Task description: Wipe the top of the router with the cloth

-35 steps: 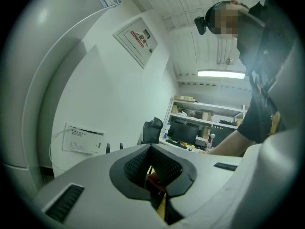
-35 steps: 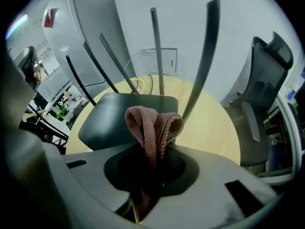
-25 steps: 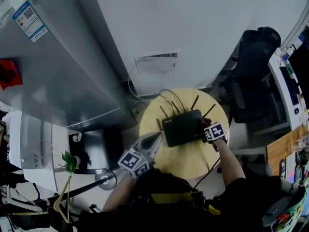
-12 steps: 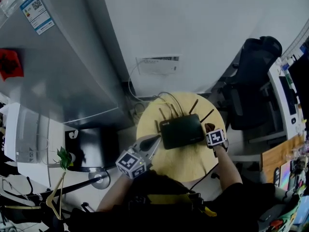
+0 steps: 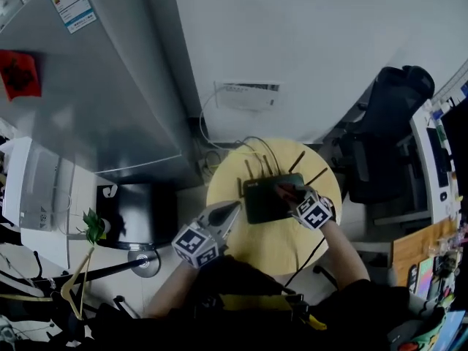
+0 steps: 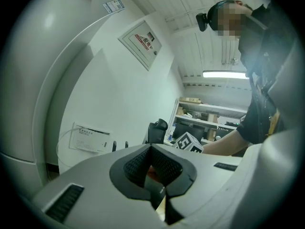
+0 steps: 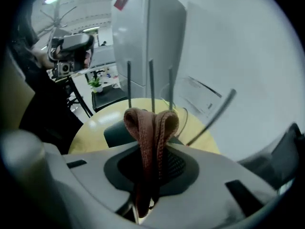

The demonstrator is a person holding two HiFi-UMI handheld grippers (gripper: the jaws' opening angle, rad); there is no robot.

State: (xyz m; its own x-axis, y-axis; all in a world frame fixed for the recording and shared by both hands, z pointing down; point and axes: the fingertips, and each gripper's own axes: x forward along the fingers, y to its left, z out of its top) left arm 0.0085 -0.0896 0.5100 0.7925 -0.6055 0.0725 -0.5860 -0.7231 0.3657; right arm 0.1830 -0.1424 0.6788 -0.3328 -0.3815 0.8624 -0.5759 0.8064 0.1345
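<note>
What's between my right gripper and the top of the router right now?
The brown cloth, clamped in the right gripper, sticks out toward the router; the right gripper view shows it.

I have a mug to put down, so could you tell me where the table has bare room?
The widest bare patch is the table's near side, between the router and the front rim, with the left gripper at its left edge. The back is crowded with antennas and cables; the right gripper and cloth are over the router's right end.

reddish-brown cloth, black router, pale yellow table
</note>
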